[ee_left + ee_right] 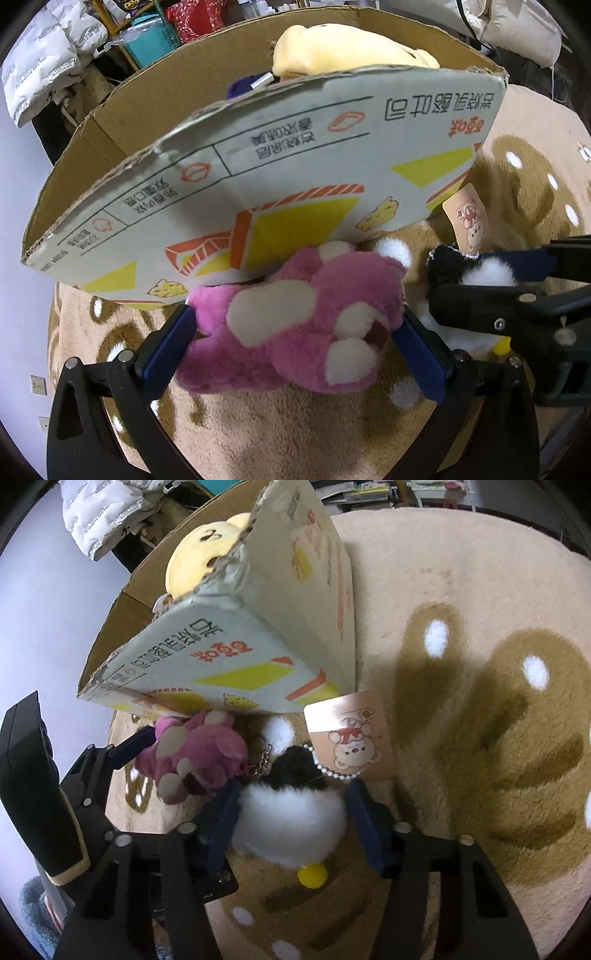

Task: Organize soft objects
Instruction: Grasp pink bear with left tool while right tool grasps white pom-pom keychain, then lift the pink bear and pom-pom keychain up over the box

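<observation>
My left gripper (295, 332) is shut on a pink and white plush bear (303, 325), held just in front of the cardboard box (258, 177). The bear also shows in the right wrist view (195, 753). My right gripper (291, 812) is shut on a white and black plush penguin (291, 819) with a yellow foot, a bead chain and a paper tag (351, 734). It shows at the right of the left wrist view (480, 269). A yellow plush (343, 48) lies inside the box, seen also in the right wrist view (199, 550).
A beige and brown fuzzy rug (480, 701) with white dots covers the floor. The box's printed flap (221, 657) leans toward me. White padded jackets (48, 55) and cluttered shelves stand behind the box.
</observation>
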{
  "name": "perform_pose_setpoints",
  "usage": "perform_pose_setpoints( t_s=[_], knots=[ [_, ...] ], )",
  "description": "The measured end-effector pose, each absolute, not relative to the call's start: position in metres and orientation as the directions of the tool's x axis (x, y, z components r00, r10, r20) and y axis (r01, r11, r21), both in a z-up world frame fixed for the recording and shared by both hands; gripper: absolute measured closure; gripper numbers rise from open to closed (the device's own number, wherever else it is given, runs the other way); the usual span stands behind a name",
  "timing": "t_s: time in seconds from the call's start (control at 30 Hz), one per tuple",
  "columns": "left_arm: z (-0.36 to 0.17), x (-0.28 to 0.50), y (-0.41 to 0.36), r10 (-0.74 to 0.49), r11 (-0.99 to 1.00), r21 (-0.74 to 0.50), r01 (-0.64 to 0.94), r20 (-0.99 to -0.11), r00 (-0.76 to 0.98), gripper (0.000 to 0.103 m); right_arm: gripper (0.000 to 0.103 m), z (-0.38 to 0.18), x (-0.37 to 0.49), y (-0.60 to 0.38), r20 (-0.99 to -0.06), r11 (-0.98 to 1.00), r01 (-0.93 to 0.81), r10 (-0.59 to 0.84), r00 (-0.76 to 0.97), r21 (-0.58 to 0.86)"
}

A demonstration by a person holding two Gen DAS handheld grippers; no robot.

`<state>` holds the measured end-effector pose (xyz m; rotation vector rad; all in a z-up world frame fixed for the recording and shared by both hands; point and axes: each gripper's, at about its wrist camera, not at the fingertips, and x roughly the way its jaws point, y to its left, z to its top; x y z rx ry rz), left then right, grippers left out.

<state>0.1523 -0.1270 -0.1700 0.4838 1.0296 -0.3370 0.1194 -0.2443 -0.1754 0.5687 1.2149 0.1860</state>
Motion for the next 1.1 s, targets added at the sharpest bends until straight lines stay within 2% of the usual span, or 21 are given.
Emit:
perform_pose_setpoints(
  t_s=[0.07,0.13,0.23,0.3,0.37,0.67,0.8,1.1],
  knots=[
    [-0.170,0.154,-0.124,-0.044,0.853,0.216,0.475,-0.878,0.478,0.001,0.048,-0.179,0.118,-0.240,-0.819,0.831,0.163,0.456,0.348,0.532],
    [-0.171,0.154,-0.121,-0.043,0.861,0.210,0.463,-0.877,0.478,0.003,0.053,-0.184,0.117,-0.241,-0.800,0.805,0.171,0.491,0.345,0.568],
    [-0.171,0.151,-0.121,-0.049,0.858,0.208,0.470,-0.878,0.477,0.008,0.058,-0.191,0.119,-0.239,-0.810,0.816,0.165,0.483,0.333,0.554],
    [-0.170,0.148,-0.122,-0.057,0.861,0.194,0.470,-0.882,0.468,0.012,0.065,-0.194,0.119,-0.241,-0.817,0.821,0.169,0.475,0.328,0.545],
    [-0.169,0.147,-0.121,-0.067,0.866,0.178,0.467,-0.884,0.462,0.014,0.067,-0.195,0.120,-0.241,-0.812,0.816,0.172,0.479,0.334,0.552],
    [-0.155,0.126,-0.118,-0.053,0.878,0.193,0.438,-0.870,0.490,0.020,0.068,-0.181,0.117,-0.216,-0.812,0.858,0.076,0.447,0.376,0.508],
    [-0.148,0.115,-0.117,-0.083,0.876,0.174,0.449,-0.863,0.498,0.021,0.068,-0.166,0.115,-0.204,-0.805,0.877,0.038,0.422,0.417,0.480],
    [-0.120,0.091,-0.108,-0.109,0.888,0.183,0.421,-0.807,0.581,0.023,0.068,-0.129,0.098,-0.214,-0.739,0.875,0.010,0.403,0.540,0.485]
  ],
)
